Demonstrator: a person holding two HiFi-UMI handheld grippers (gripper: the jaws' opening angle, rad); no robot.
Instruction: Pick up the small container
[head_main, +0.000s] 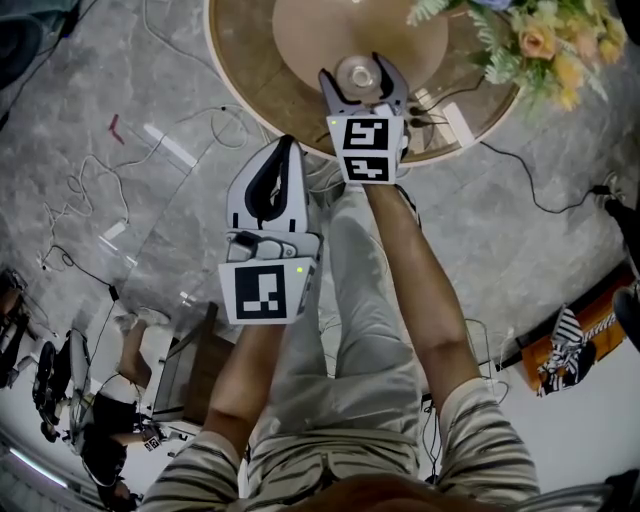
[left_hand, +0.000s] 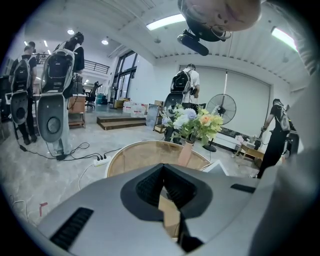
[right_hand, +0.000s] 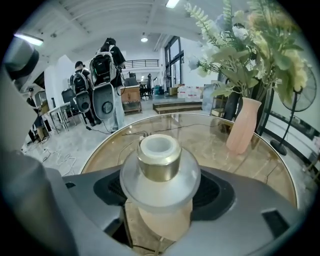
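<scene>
The small container (right_hand: 160, 165) is a frosted jar with a gold collar and a white top, standing upright on the round glass-topped table (right_hand: 215, 155). My right gripper (right_hand: 161, 186) has a jaw on each side of it, open, with a thin gap beside the jar's lower body. From the head view the container (head_main: 358, 75) sits between the right gripper's (head_main: 362, 72) fingers near the table's (head_main: 250, 60) front edge. My left gripper (head_main: 288, 146) hangs short of the table over the floor. Its jaws (left_hand: 163, 171) meet at the tips and hold nothing.
A pink vase of flowers (right_hand: 242, 131) stands on the table to the right, beyond the container (head_main: 540, 40). A white block and cables (head_main: 455, 122) lie on the table's right edge. Loose cables (head_main: 90, 190) run over the grey floor. People with backpacks (right_hand: 105, 85) stand far left.
</scene>
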